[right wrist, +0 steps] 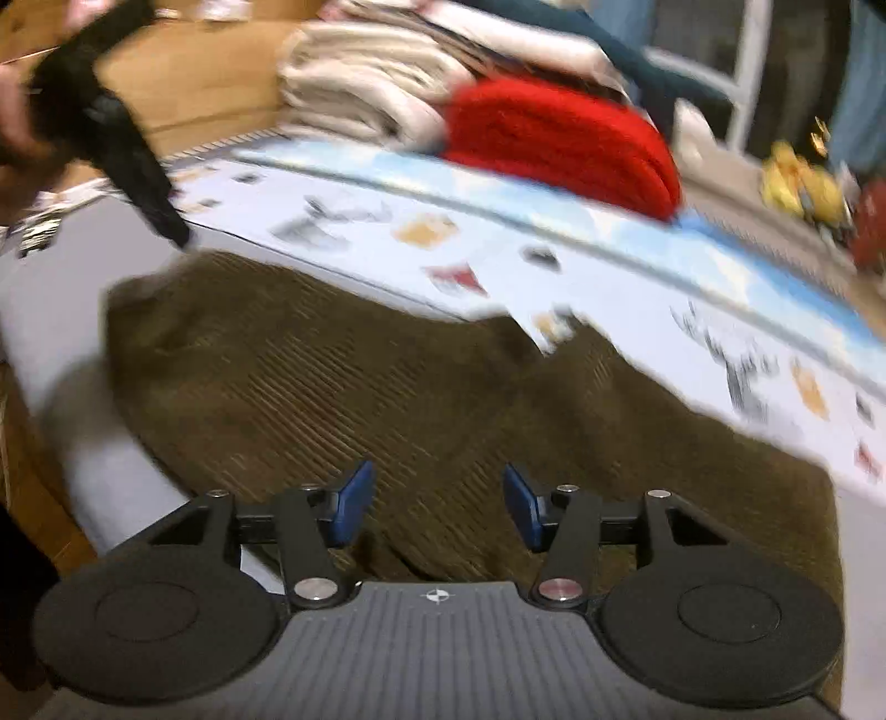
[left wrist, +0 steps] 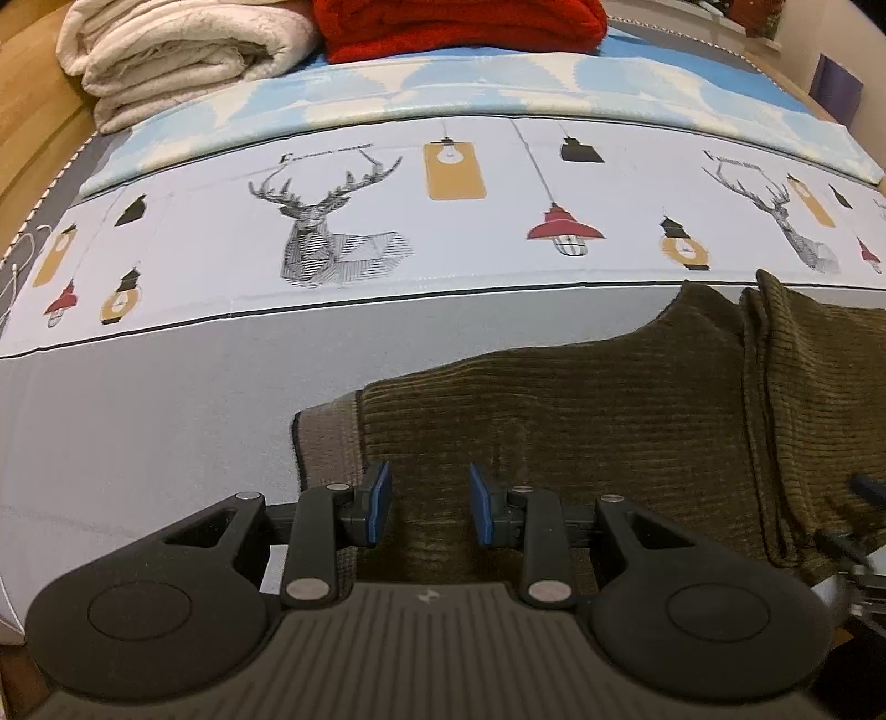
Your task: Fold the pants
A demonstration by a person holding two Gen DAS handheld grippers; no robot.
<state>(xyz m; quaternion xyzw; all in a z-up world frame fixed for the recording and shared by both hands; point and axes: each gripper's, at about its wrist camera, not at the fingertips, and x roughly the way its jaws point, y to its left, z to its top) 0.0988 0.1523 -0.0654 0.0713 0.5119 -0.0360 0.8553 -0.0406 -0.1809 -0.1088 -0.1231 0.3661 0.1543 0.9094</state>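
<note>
The brown pants (left wrist: pixel 581 399) lie flat on the bed (left wrist: pixel 138 421), filling the lower right of my left view. My left gripper (left wrist: pixel 426 509) and right gripper (right wrist: pixel 437 507) hang over them, fingers wide and holding nothing. I should pinch the cloth edges, lift both together, and fold evenly.

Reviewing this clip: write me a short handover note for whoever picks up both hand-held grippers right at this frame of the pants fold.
Left hand-held gripper: open, empty, poised over the pants near their lighter band edge.
Right hand-held gripper: open, empty, over the pants' middle; this view is motion-blurred.
Pants: olive corduroy, lying on the bed, with one layer already folded over at the right in the left wrist view. The cloth is still rumpled.
Behind: cream blanket and red blanket, stacked, apart from the pants.
Done: seemingly a first fold.
Left: grasp an edge, finish folding, flatten.
</note>
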